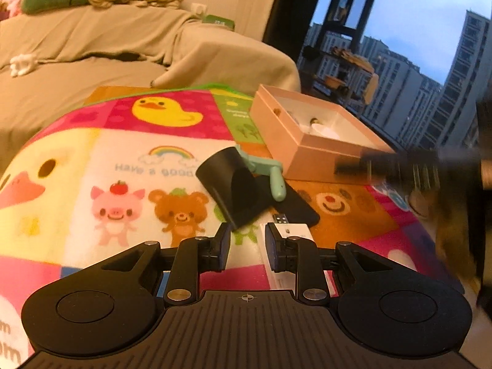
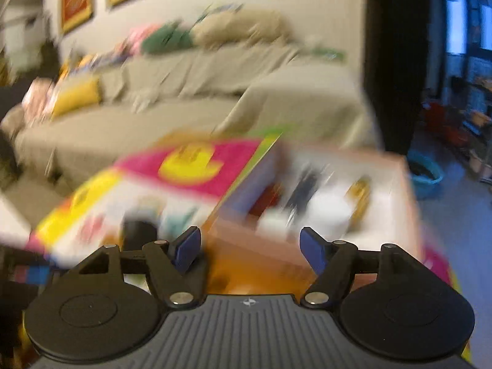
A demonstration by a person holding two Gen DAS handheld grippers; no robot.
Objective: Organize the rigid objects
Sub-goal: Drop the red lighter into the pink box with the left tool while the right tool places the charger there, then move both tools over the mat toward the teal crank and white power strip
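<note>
Left gripper (image 1: 247, 247): the jaws are drawn in to their narrowest setting and pinch nothing; a small gap remains between the pads.

Right gripper (image 2: 250, 253): the jaws are spread wide, with nothing between them. The right wrist view is heavily blurred. In the left wrist view this gripper appears as a dark smear at 3 o'clock, beside the pink box (image 1: 310, 132).

Task items lie on a cartoon-print cloth (image 1: 123, 160) over a low table. The pink box sits at about 1 o'clock from the left gripper, its lid off; small items are inside, too indistinct to name.

Loose pieces just ahead of the left gripper:
- black nozzle-shaped piece (image 1: 227, 187), at 12 o'clock, its lower edge close to the left pad, long axis running from 11 to 5 o'clock;
- mint-green handled tool (image 1: 267, 175), behind the nozzle, touching it;
- flat black slab (image 1: 295, 206), under both;
- white box (image 1: 292, 233), beside the right pad, at 1 o'clock.

Judgement: the left gripper is the nearer to the loose pile, the right to the pink box. The coming pick likely turns on the nozzle's diagonal axis; the left jaws must first open before closing across it.
</note>
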